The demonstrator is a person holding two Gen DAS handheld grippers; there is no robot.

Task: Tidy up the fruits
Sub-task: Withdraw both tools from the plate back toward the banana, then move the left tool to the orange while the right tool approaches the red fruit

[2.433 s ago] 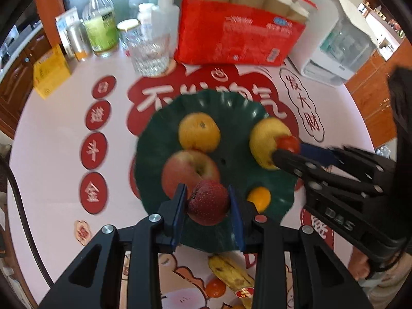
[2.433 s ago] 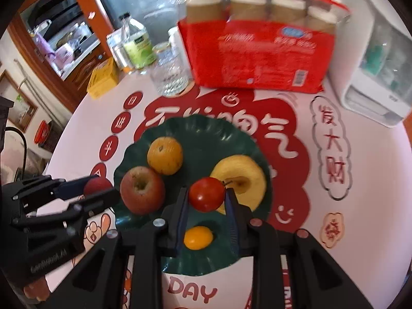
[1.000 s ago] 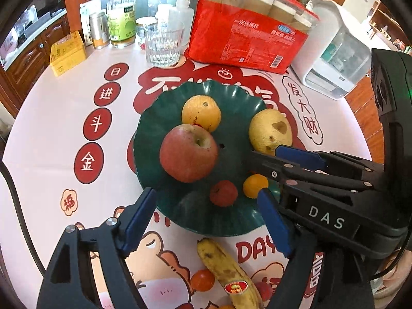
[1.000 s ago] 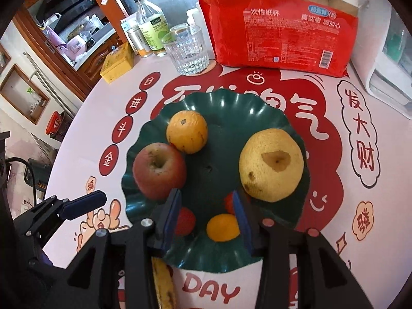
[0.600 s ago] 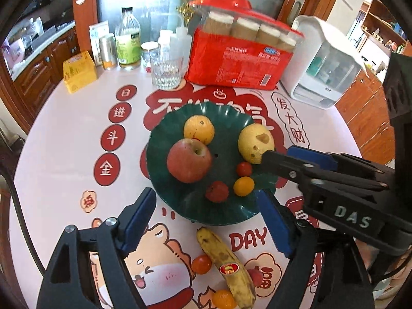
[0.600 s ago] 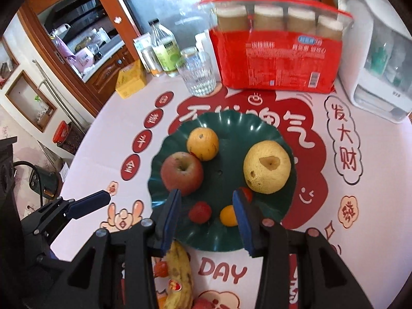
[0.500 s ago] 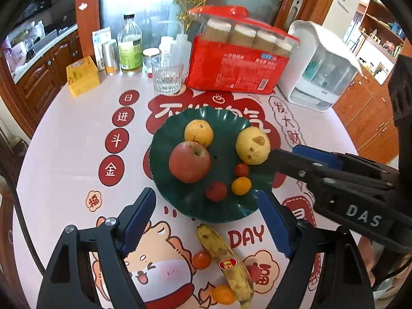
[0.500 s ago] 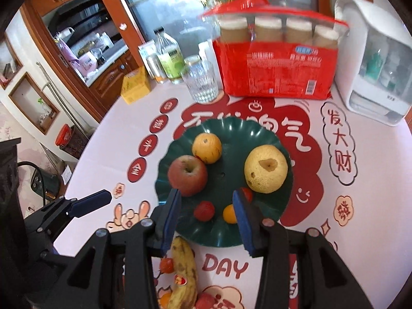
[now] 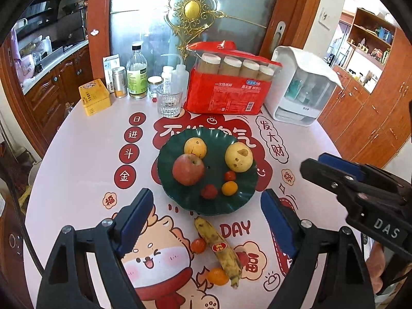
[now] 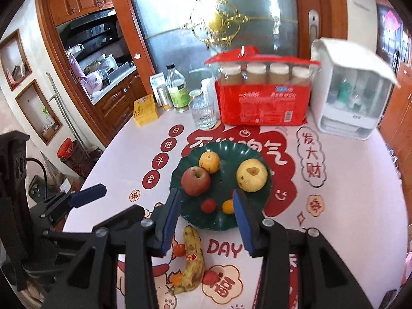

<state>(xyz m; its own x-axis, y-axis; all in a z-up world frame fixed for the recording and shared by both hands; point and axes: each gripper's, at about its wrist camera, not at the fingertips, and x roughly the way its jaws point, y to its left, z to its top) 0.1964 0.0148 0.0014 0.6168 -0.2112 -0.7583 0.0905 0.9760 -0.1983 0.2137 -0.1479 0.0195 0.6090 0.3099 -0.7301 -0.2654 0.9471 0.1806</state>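
Note:
A dark green plate (image 9: 242,200) (image 10: 255,152) holds a red apple (image 9: 188,169), an orange (image 9: 195,147), a yellow pear (image 9: 238,157), a strawberry (image 9: 208,191), a small tomato (image 9: 230,176) and a small orange fruit (image 9: 229,188). Nearer me a banana (image 9: 219,247) (image 10: 191,258), a cherry tomato (image 9: 198,245) and another small orange fruit (image 9: 218,276) lie on the tablecloth. My left gripper (image 9: 206,219) is open and empty, held above the table in front of the plate. My right gripper (image 10: 206,219) is open and empty too, and shows at the right in the left wrist view (image 9: 332,166).
At the back of the round table stand a red pack of paper cups (image 9: 228,90), a white dispenser (image 9: 300,95), a glass (image 9: 168,103), bottles (image 9: 137,77) and a yellow tin (image 9: 94,96). Wooden cabinets surround the table.
Both grippers let go of the strawberry and the tomato on the plate, opened, and pulled back and up. The front fruits have come into view.

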